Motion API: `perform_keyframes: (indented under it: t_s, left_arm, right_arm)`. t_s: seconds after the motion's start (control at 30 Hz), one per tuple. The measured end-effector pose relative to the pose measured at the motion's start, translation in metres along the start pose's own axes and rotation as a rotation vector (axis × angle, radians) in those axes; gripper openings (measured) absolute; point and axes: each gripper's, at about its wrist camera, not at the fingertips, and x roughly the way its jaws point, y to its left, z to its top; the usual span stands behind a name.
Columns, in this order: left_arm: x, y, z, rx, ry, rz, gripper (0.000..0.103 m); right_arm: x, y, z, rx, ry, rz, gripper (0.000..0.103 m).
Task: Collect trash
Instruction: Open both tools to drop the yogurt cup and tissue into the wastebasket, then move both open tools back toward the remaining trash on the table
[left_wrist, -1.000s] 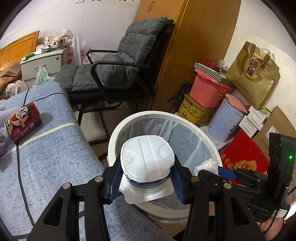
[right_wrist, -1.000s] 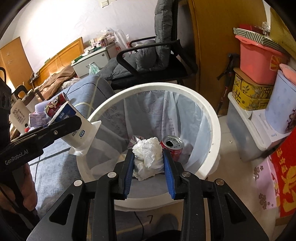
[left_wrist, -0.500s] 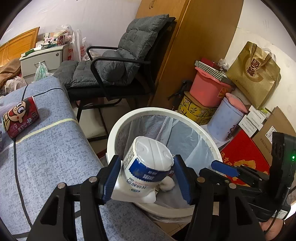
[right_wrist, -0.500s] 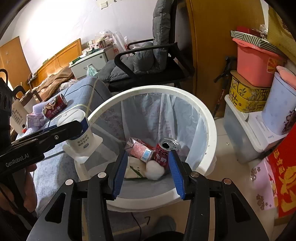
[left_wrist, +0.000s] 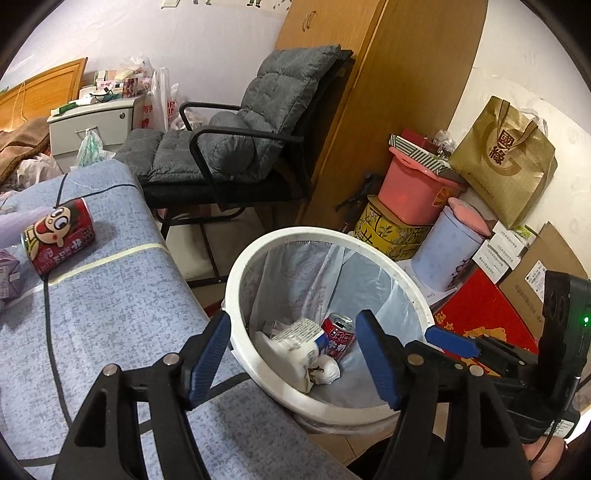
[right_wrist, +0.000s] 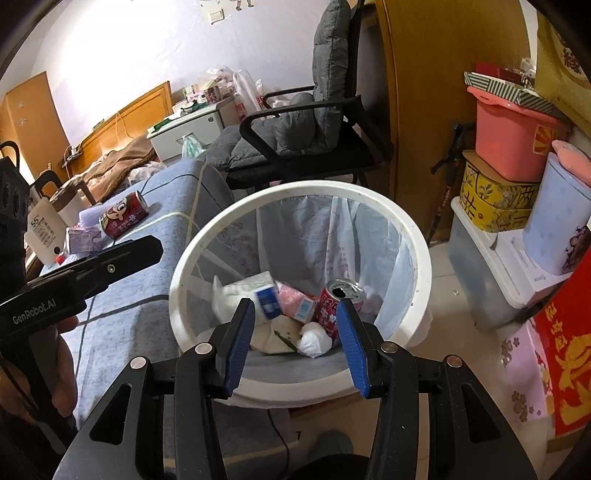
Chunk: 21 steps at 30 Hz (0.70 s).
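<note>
Two red cans — one in the bin (right_wrist: 341, 302), one on the table (left_wrist: 59, 236) — one bin (left_wrist: 236, 280).

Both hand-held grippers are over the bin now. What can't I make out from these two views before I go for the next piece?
- White cup in the bin: motion-blurred in the right wrist view, label unreadable.
- Bin floor: covered by trash; the right hand-held gripper fingers cut off the near part.
- Purple pack beside the red cartoon can: cut by the left view's edge.
- Items on the far white cabinet: too small.
</note>
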Motion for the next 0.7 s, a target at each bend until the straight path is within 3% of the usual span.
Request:
perform_keyframes:
  t_s: [0.2,0.7]
  left_arm:
    - [-0.019,0.007,-0.007,-0.026,-0.025,0.025,0.072]
    - [-0.085,0.034,-0.027,-0.07,-0.121,0.189,0.072]
  right_arm:
    - [-0.013,0.011,0.001,-0.015,-0.026,0.019,0.047]
    - [-0.037,0.065,-0.007,-0.11,-0.061,0.124,0.047]
